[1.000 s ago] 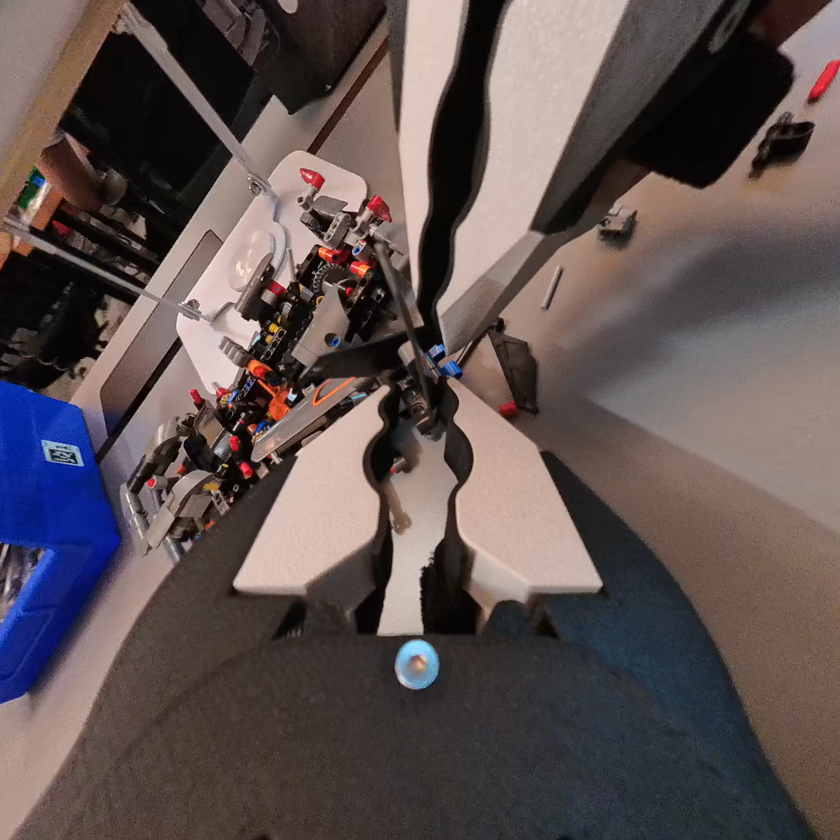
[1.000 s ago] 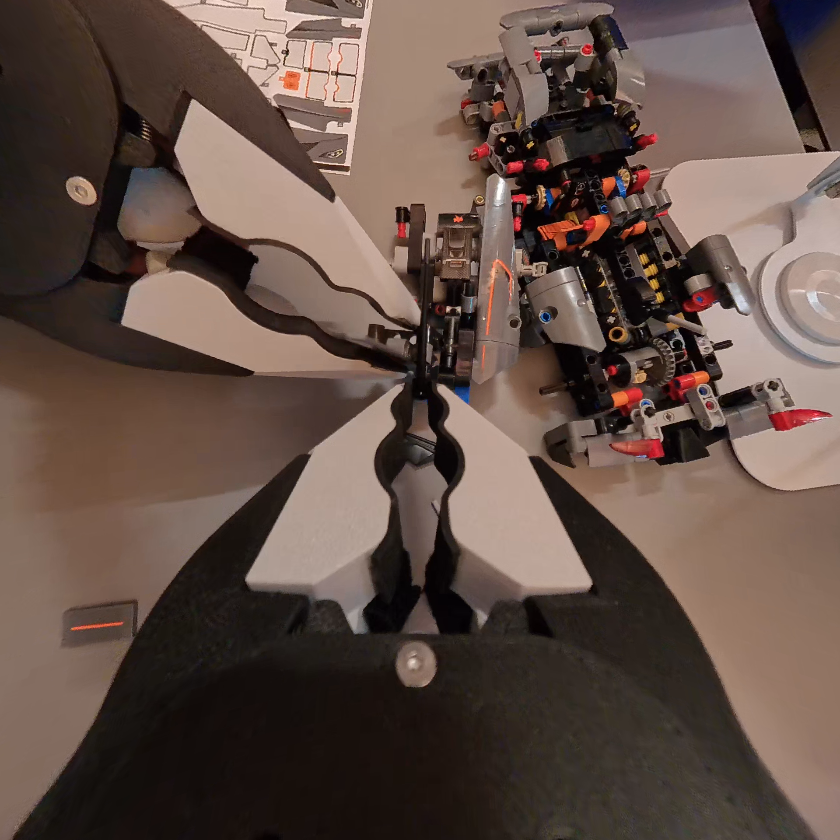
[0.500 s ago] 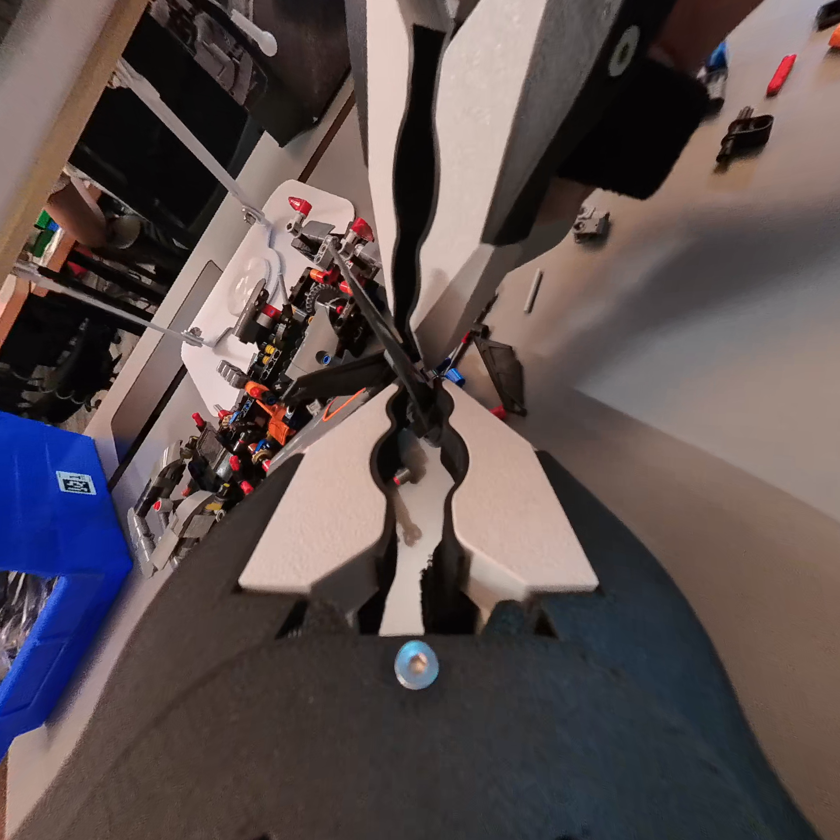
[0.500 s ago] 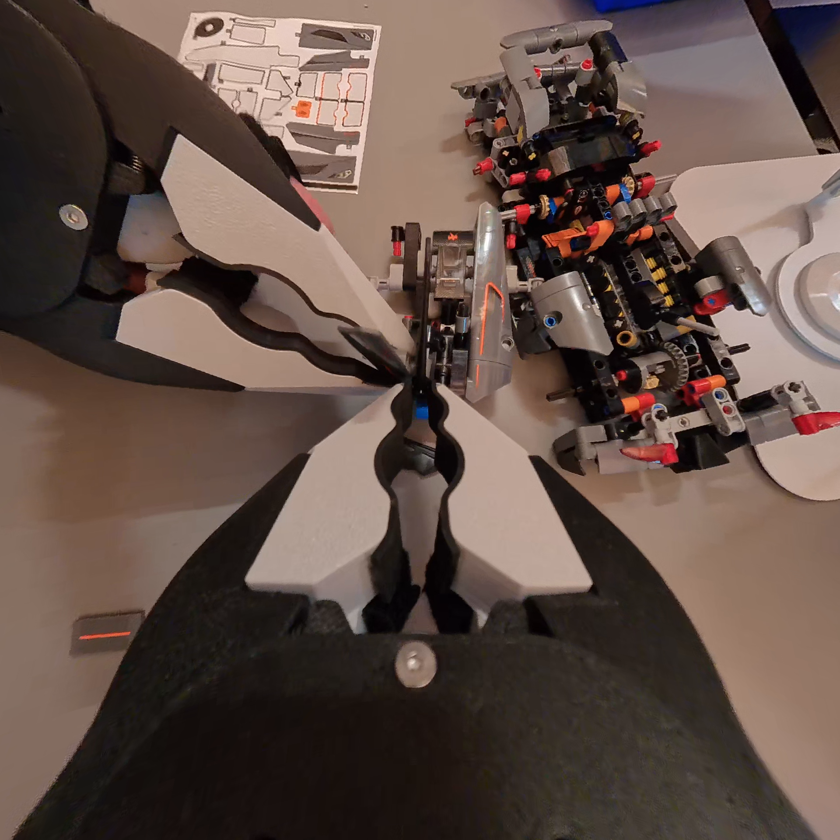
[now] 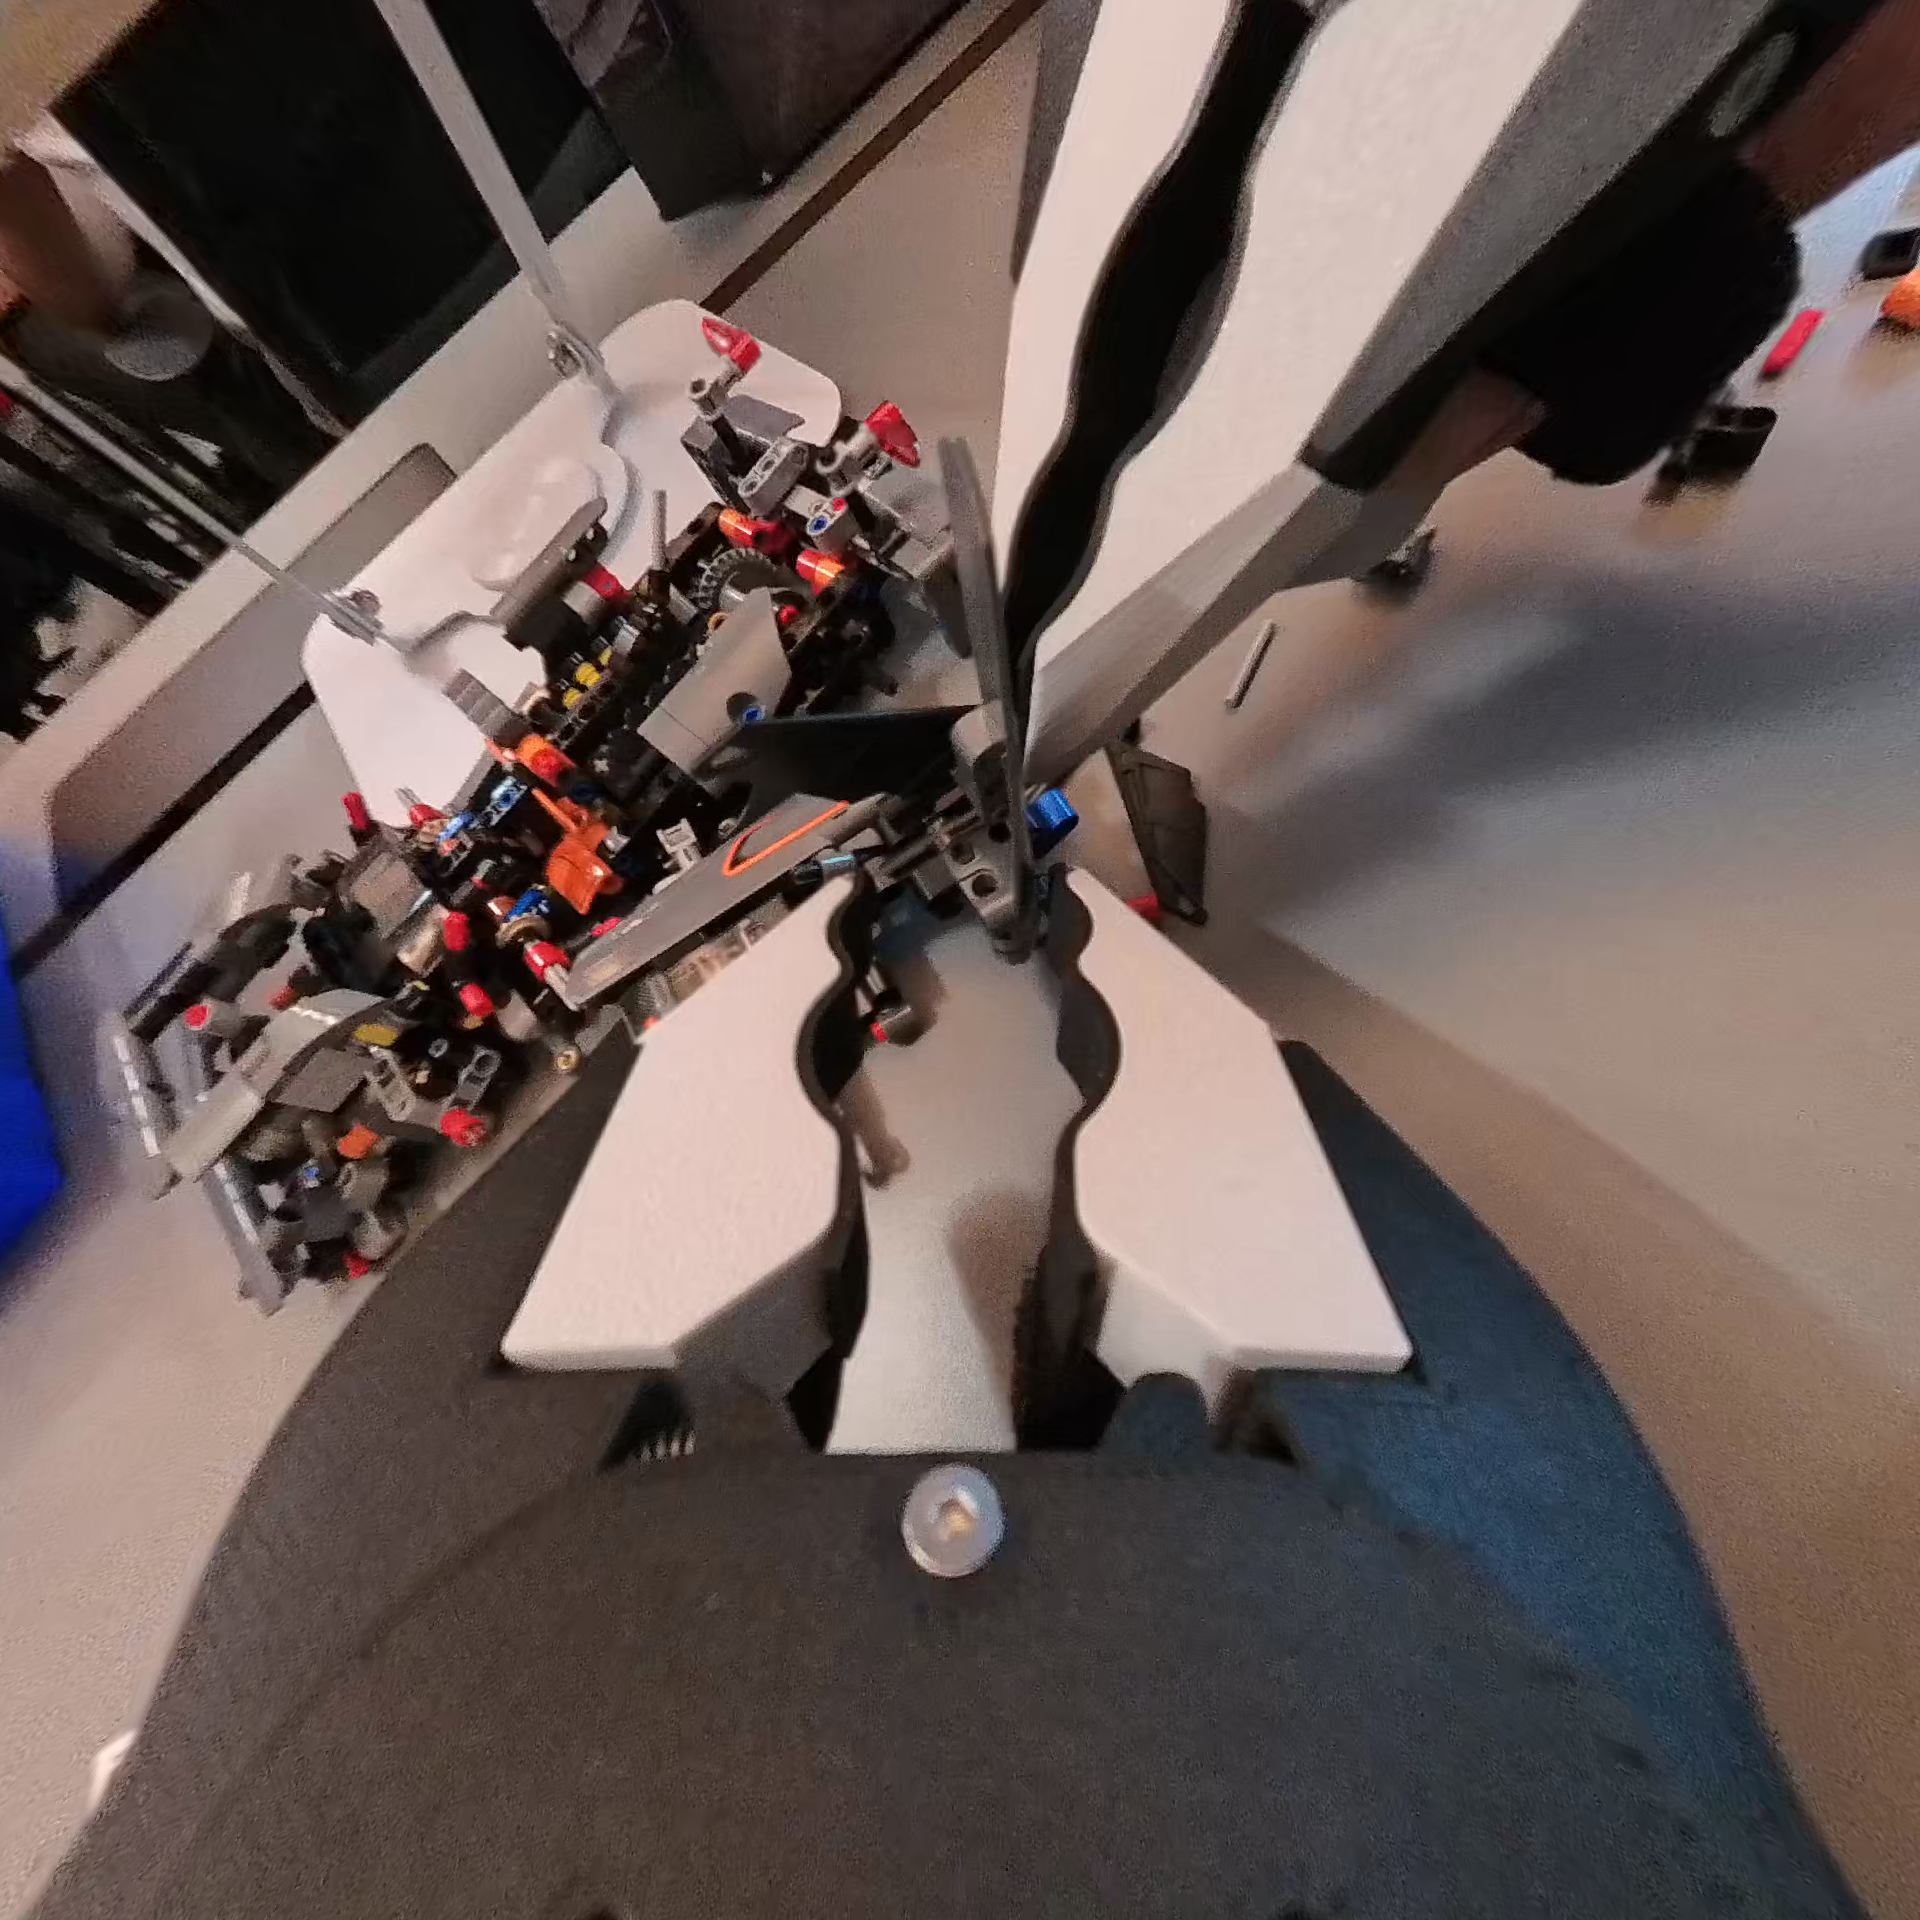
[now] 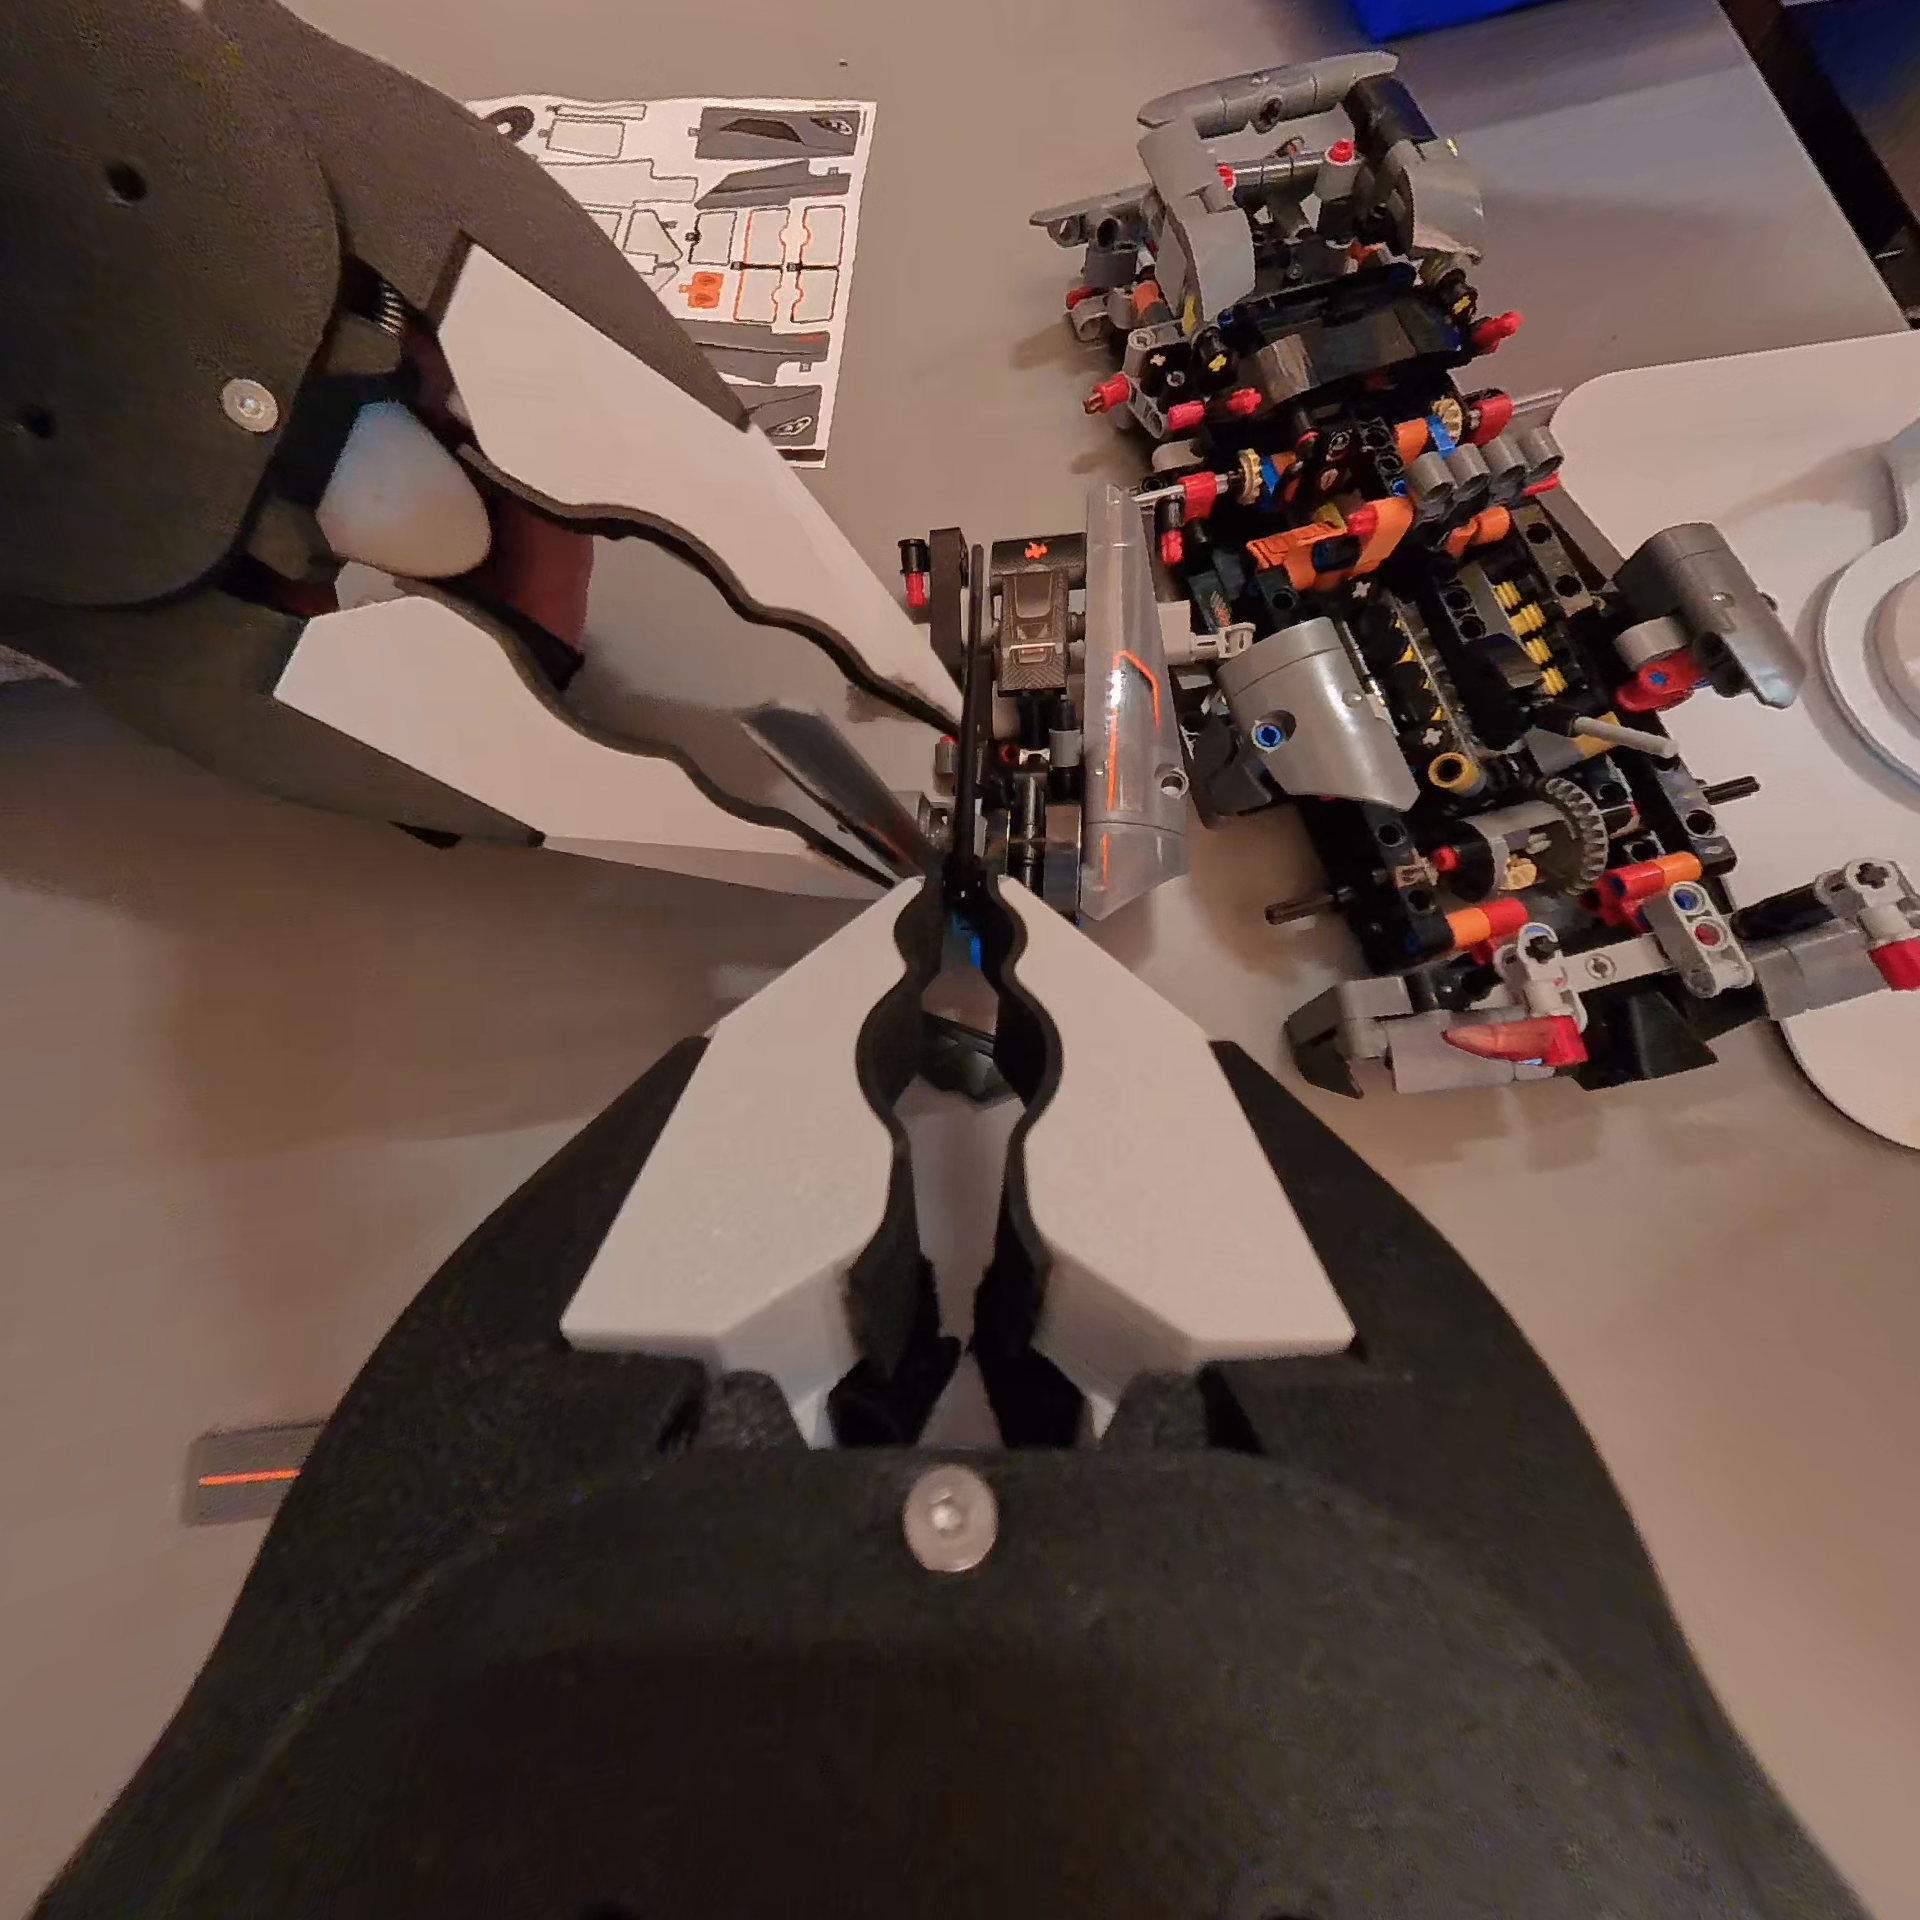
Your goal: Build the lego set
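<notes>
Right wrist view: the right gripper point(image 6: 961, 904) is pinched tight on a thin black panel point(image 6: 968, 727) of the door sub-assembly point(image 6: 1049, 717), just beside the car chassis point(image 6: 1455, 675) on the bench point(image 6: 416, 1039). The left gripper point(image 6: 925, 831), closed too, grips it from the side. Best to press squarely, keeping pins aligned.

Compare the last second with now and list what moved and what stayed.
Both tongs remain shut on the door sub-assembly beside the car chassis. The left tongs rose toward the sticker sheet, tilting the thin black panel more upright. The right tongs, chassis and white base plate barely moved.
</notes>
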A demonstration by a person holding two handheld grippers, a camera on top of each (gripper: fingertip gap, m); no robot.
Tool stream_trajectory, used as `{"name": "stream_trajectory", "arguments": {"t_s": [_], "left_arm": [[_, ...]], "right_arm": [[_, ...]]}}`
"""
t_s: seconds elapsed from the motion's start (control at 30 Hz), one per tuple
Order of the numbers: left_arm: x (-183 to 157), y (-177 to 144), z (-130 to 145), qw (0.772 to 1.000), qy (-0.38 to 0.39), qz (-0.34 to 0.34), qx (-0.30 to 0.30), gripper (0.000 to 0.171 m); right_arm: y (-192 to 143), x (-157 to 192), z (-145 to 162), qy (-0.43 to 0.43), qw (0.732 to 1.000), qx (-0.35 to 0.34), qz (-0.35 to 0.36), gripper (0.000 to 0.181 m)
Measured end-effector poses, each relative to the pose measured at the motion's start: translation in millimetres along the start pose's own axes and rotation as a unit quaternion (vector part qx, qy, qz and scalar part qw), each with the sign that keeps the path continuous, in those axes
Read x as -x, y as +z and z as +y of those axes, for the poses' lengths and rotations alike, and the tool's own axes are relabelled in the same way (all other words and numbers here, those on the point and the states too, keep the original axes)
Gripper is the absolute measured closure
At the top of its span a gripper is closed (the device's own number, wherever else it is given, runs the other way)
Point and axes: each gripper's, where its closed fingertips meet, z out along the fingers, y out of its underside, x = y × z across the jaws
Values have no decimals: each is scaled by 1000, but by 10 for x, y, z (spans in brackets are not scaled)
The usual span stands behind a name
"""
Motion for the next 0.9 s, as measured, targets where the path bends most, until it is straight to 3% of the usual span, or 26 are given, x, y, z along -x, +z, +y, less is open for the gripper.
{"name": "stream_trajectory", "arguments": {"t_s": [0.9], "left_arm": [[18, 90, -48, 999, 38, -8, -2, 152]], "right_arm": [[24, -36, -6, 2, 1000, -4, 8, 178]]}}
